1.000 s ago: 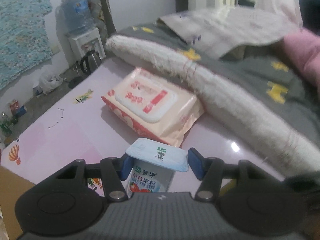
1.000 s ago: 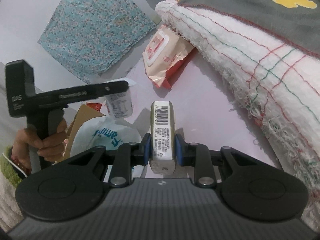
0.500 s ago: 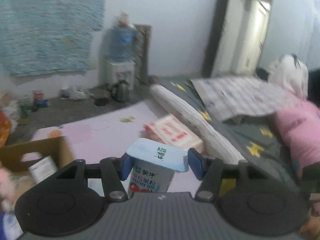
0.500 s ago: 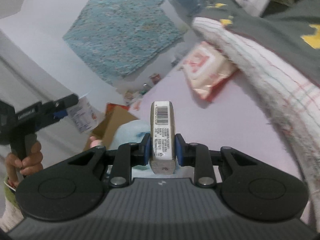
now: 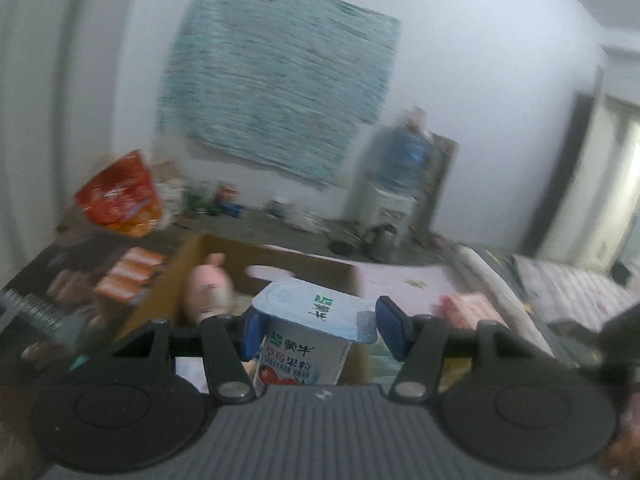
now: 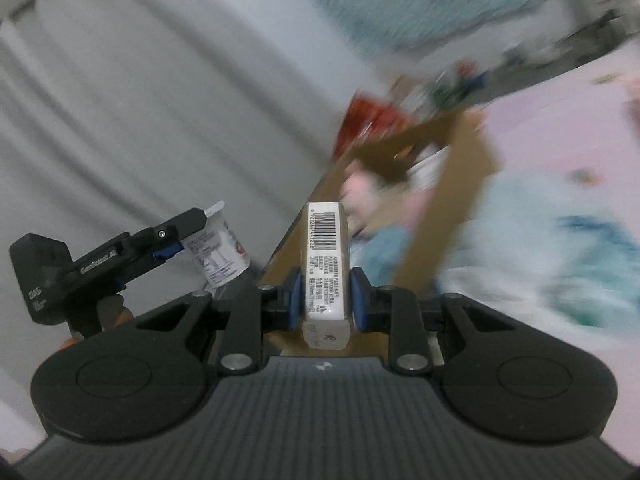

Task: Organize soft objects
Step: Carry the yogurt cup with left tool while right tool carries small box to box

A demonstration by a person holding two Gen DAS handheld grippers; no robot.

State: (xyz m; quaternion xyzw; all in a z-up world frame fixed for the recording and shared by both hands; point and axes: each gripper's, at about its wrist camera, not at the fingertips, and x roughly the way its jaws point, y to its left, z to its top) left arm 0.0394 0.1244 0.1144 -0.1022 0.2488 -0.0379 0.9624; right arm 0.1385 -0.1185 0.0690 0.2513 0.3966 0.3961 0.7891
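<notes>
My left gripper (image 5: 316, 332) is shut on a yogurt cup (image 5: 308, 340) with a pale blue foil lid and strawberry print, held in the air above an open cardboard box (image 5: 188, 276). A pink soft toy (image 5: 208, 288) lies in the box. My right gripper (image 6: 325, 294) is shut on a small white pack with a barcode (image 6: 325, 264), held over the box's edge (image 6: 452, 208). The right wrist view also shows the left gripper (image 6: 160, 240) with the yogurt cup (image 6: 218, 256) at left. Both views are blurred.
A red snack bag (image 5: 120, 196) stands beyond the box. A pink tabletop (image 6: 560, 128) holds a white and blue plastic bag (image 6: 560, 256) and a wipes pack (image 5: 468, 308). A water dispenser (image 5: 400, 184) stands by the wall under a blue hanging cloth (image 5: 280, 80).
Both grippers have swung left, away from the bedding and wipes pack, toward the cardboard box, each still holding its object. The box now fills the middle of both views.
</notes>
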